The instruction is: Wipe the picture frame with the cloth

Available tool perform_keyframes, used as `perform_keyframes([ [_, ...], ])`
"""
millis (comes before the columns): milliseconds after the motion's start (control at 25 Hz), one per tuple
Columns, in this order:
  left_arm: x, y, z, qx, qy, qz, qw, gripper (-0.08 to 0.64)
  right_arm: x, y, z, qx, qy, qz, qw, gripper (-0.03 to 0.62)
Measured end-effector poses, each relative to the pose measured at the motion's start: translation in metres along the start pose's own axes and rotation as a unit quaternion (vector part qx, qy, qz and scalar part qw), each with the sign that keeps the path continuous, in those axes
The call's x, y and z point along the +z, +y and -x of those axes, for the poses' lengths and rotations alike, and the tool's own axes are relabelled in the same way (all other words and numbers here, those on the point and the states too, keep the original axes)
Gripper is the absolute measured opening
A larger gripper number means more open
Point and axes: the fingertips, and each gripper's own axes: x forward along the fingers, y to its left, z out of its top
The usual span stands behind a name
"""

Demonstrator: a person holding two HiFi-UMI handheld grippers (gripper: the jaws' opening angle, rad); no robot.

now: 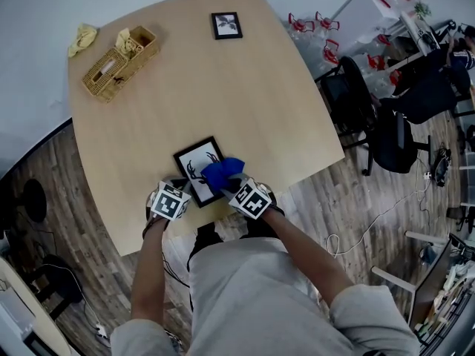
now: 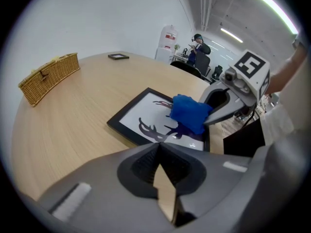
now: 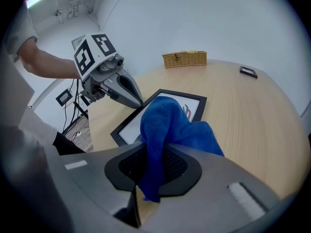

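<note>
The right gripper (image 3: 146, 181) pinches the blue cloth (image 3: 167, 123) on the picture frame (image 2: 138, 116); the left gripper (image 2: 158, 165) is clenched, empty.

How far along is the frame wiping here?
Done: the right gripper has its jaws shut on the blue cloth. In hand: the cloth lies on the black-framed deer picture; the left gripper, jaws together, sits at its edge. Left: the wiping; how much is wiped cannot be told.

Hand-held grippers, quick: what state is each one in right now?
Left hand-held gripper: closed, nothing between its jaws.
Right hand-held gripper: closed on the blue cloth, which lies over the picture frame.
</note>
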Motion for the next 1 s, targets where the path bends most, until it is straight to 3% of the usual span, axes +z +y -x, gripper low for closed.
perform_keyframes([
  [240,-0.003,0.002,0.000,0.006,0.006,-0.009,0.9999,0.052,0.004,0.006,0.014,0.002,-0.013,-0.010,1.000,0.052],
  [600,-0.001,-0.002,0.000,-0.001,0.008,-0.015,0.9999,0.052,-0.026,0.025,0.020,0.022,0.003,-0.006,1.000,0.052],
  [1000,0.000,-0.002,0.000,-0.004,0.003,-0.023,0.9997,0.052,-0.025,0.035,0.014,0.003,0.011,0.002,1.000,0.052],
])
